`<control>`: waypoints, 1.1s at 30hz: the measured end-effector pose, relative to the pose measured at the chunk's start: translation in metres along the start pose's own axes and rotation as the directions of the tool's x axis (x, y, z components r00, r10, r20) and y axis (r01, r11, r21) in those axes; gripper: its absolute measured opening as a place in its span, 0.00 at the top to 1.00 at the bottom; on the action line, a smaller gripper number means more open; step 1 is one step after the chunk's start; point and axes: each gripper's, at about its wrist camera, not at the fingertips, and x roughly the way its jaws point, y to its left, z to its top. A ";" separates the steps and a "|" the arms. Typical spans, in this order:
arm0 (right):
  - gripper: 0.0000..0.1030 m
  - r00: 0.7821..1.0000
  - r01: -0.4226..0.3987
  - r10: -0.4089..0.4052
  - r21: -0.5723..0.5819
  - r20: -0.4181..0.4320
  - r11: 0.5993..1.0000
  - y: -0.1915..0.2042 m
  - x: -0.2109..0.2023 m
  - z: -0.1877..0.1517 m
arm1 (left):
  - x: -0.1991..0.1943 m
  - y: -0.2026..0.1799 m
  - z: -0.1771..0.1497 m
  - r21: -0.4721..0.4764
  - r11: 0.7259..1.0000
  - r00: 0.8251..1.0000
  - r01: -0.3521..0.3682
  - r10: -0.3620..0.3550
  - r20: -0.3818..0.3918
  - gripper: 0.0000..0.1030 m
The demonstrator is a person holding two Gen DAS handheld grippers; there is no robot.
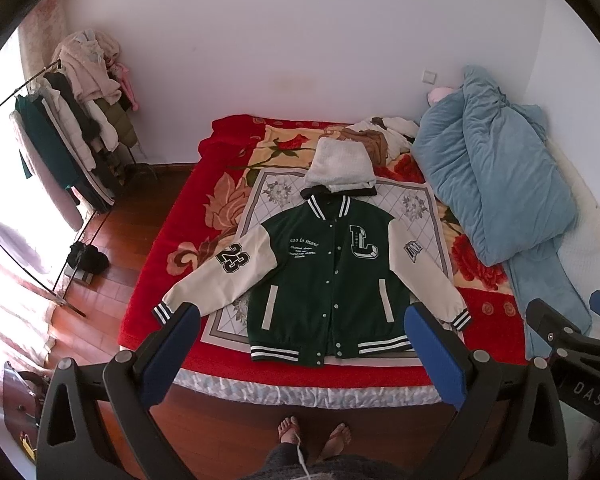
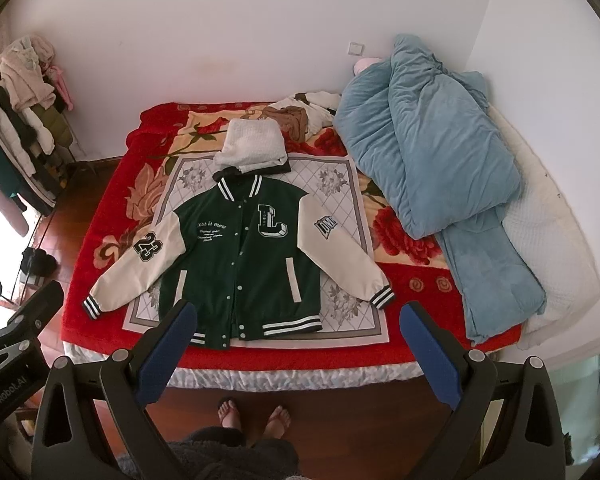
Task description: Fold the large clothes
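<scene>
A green varsity jacket [image 1: 324, 276] with cream sleeves lies flat, front up and snapped shut, on the bed; it also shows in the right wrist view [image 2: 236, 256]. Both sleeves are spread out to the sides. My left gripper [image 1: 300, 320] is open and empty, held high above the bed's near edge. My right gripper [image 2: 298, 316] is open and empty too, at about the same height. The right gripper shows at the right edge of the left wrist view [image 1: 568, 328], and the left gripper shows at the left edge of the right wrist view [image 2: 16, 320].
A stack of folded clothes [image 1: 342, 168] lies just beyond the jacket's collar. A blue quilt [image 1: 496, 176] is heaped on the bed's right side. Unfolded clothes [image 1: 380, 136] lie at the headboard end. A loaded clothes rack [image 1: 72, 128] stands left. My feet [image 1: 312, 436] are at the bed's foot.
</scene>
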 end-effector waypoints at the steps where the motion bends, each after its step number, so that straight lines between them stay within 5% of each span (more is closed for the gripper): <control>1: 0.01 1.000 0.003 -0.003 -0.002 0.001 1.000 0.000 0.001 -0.002 | -0.001 0.000 0.000 -0.001 1.000 1.000 0.001 -0.001 0.000 0.00; 15: 0.01 0.999 0.011 -0.014 0.103 0.034 0.995 -0.013 0.017 0.011 | 0.039 -0.017 0.015 0.038 0.999 0.999 -0.028 0.027 0.038 0.00; 21: 0.02 0.996 0.080 -0.066 0.233 -0.064 0.969 -0.043 0.110 -0.002 | 0.124 -0.031 0.014 0.083 0.996 0.999 -0.015 0.018 -0.028 0.00; 24: 0.13 0.988 0.118 -0.079 0.306 -0.136 0.945 -0.071 0.167 -0.014 | 0.170 -0.053 0.017 0.105 0.994 0.998 -0.028 0.034 -0.059 0.00; 29: 0.20 0.971 0.114 0.000 0.465 -0.238 0.878 -0.141 0.278 -0.046 | 0.255 -0.090 0.026 0.121 0.988 0.992 -0.097 0.106 -0.072 0.00; 33: 0.20 0.953 0.083 0.120 0.625 -0.277 0.776 -0.205 0.381 -0.074 | 0.325 -0.114 0.026 0.115 0.976 0.977 -0.187 0.198 -0.085 0.00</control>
